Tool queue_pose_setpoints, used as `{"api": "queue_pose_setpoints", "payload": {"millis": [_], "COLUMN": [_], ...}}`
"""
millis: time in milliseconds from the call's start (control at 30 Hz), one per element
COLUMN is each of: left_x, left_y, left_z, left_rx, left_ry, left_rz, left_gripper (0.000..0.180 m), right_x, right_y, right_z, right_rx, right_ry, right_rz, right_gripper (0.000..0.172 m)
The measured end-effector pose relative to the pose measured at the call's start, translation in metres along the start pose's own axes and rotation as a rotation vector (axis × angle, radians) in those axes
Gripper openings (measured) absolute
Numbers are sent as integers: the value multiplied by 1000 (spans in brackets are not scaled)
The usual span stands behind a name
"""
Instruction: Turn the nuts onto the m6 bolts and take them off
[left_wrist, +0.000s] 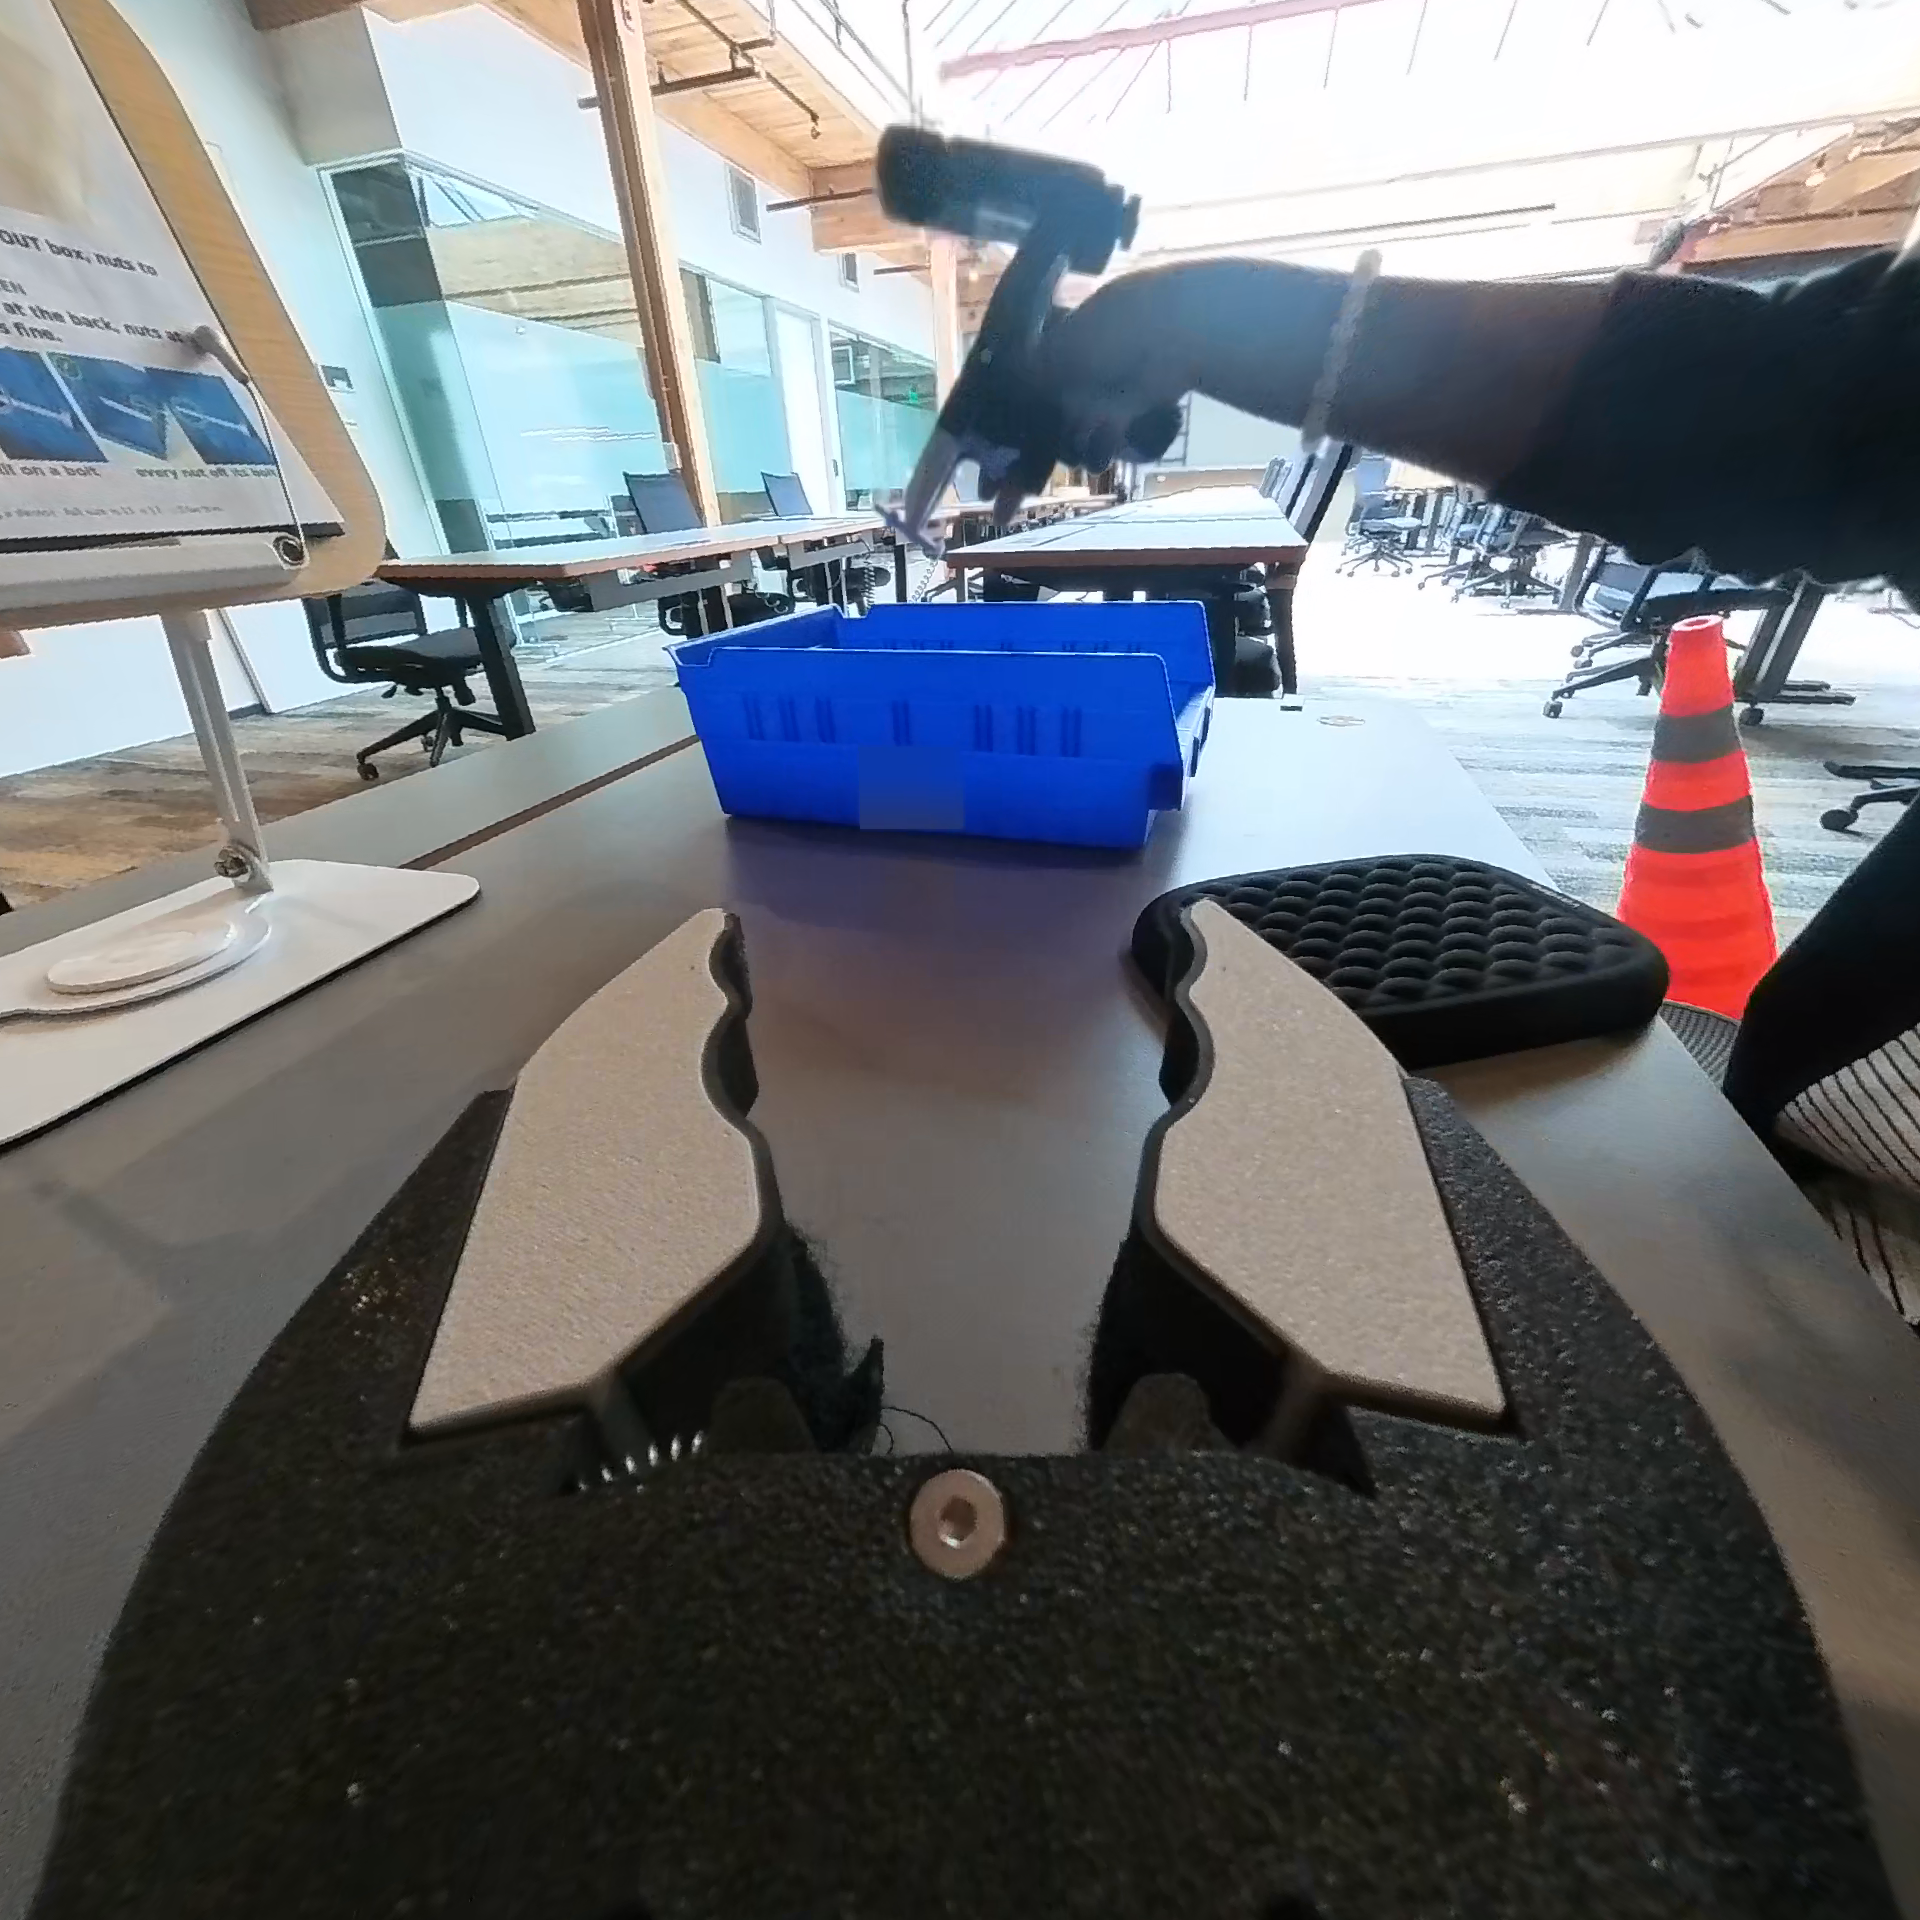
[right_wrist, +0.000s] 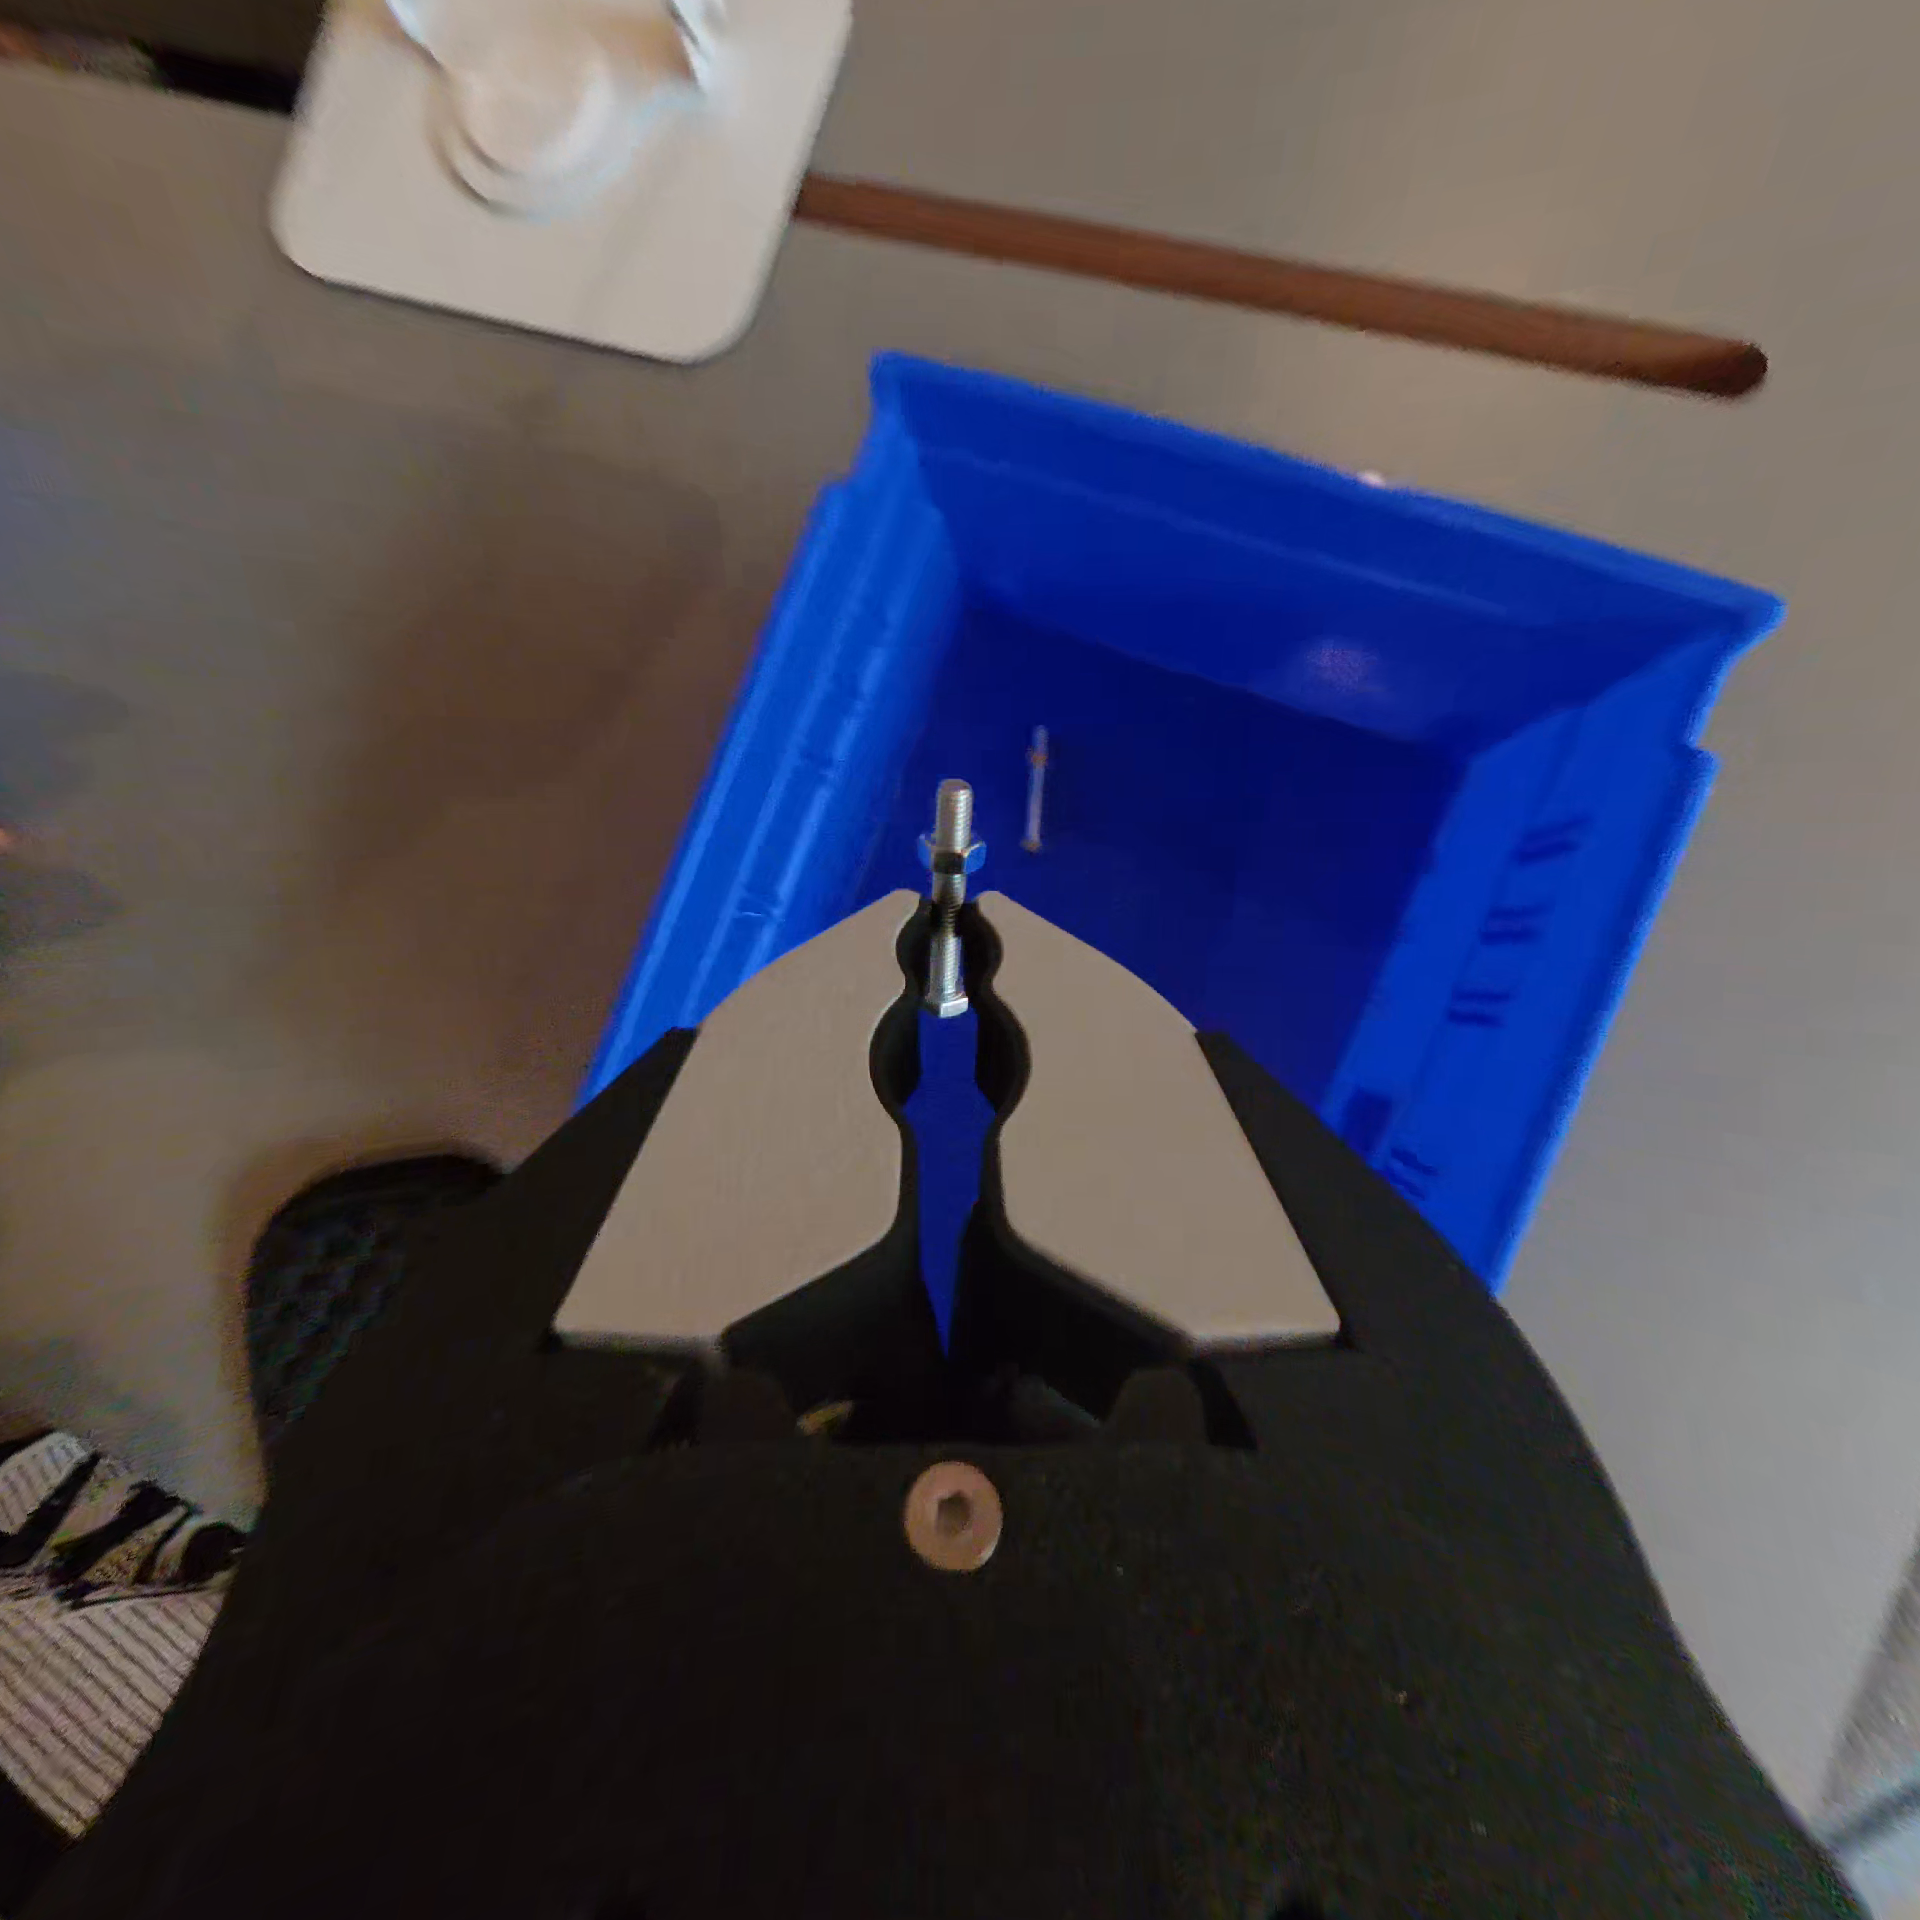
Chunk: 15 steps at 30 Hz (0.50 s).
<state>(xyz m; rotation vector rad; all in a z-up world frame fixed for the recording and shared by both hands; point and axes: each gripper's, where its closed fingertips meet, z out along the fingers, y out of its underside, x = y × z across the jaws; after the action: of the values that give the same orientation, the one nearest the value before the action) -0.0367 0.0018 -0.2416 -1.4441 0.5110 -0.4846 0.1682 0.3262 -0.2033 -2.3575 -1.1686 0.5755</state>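
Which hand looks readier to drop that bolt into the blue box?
Probably the right gripper: it already pinches the bolt, nut on it, above the blue bin. The left gripper hovers open over the table.

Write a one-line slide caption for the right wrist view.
Right gripper clamps a silver bolt carrying a nut, above the blue bin.

The bolt (right_wrist: 948, 914) is bright threaded metal, and so is its nut (right_wrist: 951, 854). The bin (left_wrist: 935, 727) is smooth blue plastic with a slight gloss. The tabletop (left_wrist: 935, 997) is dark, smooth and faintly reflective. The pad (left_wrist: 1455, 945) is black, matt and dimpled. Each claw (left_wrist: 956, 997) has grainy, matt grey fingers (left_wrist: 623, 1143) on a rough black body.
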Motion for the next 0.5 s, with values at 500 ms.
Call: {"api": "queue_pose_setpoints", "payload": {"millis": [500], "left_x": [-1], "left_y": [-1], "left_z": [-1], "left_rx": [8], "left_ry": [-5], "left_rz": [-9], "left_gripper": [77], "right_x": [47], "right_y": [48], "right_z": [98], "right_rx": [-391], "right_ry": [137], "right_rz": [73], "right_gripper": [5]}}
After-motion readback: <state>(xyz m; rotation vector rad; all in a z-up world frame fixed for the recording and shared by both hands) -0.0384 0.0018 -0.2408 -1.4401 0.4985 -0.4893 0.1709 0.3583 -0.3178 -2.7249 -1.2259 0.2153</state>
